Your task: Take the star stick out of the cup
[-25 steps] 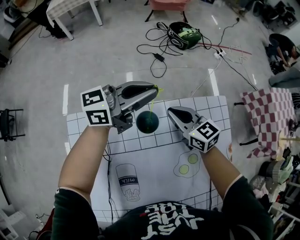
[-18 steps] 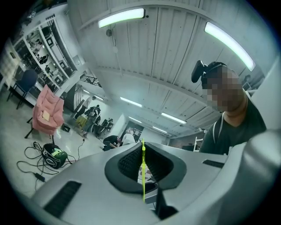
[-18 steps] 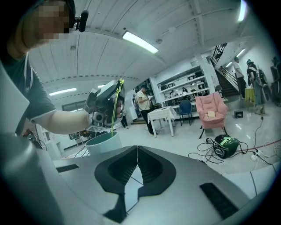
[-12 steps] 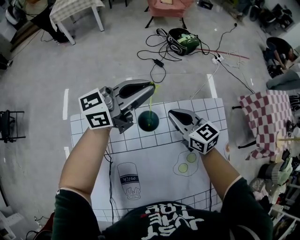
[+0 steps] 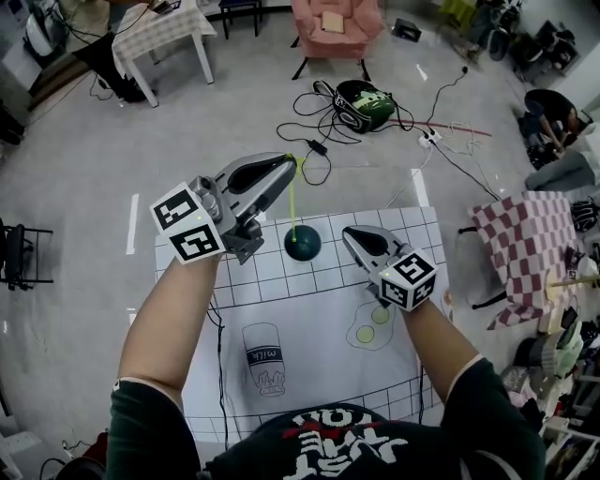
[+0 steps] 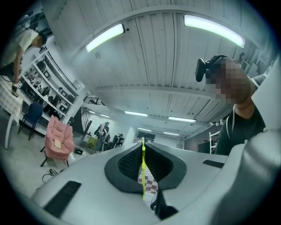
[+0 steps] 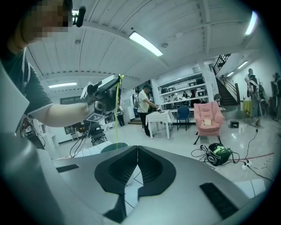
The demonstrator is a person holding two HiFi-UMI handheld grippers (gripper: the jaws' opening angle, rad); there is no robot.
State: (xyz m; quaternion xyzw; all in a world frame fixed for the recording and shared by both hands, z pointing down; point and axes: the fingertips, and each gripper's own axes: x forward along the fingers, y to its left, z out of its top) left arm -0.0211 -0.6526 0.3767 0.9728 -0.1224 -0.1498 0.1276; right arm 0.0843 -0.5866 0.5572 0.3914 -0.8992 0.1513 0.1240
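White gridded mat (image 5: 309, 305) under dark cup (image 5: 302, 243); grey floor (image 5: 84, 178), cables (image 5: 314, 98), pink armchair (image 5: 335, 23)

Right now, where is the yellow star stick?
In the head view the star stick hangs just left of centre, its top pinched in the left gripper and its lower end reaching down into the dark green cup.

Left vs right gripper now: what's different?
Left gripper clamps the star stick; right gripper is shut on nothing. Left gripper is held above the cup; right gripper sits lower, beside the cup on its right in the head view. Shared: jaws closed on both.
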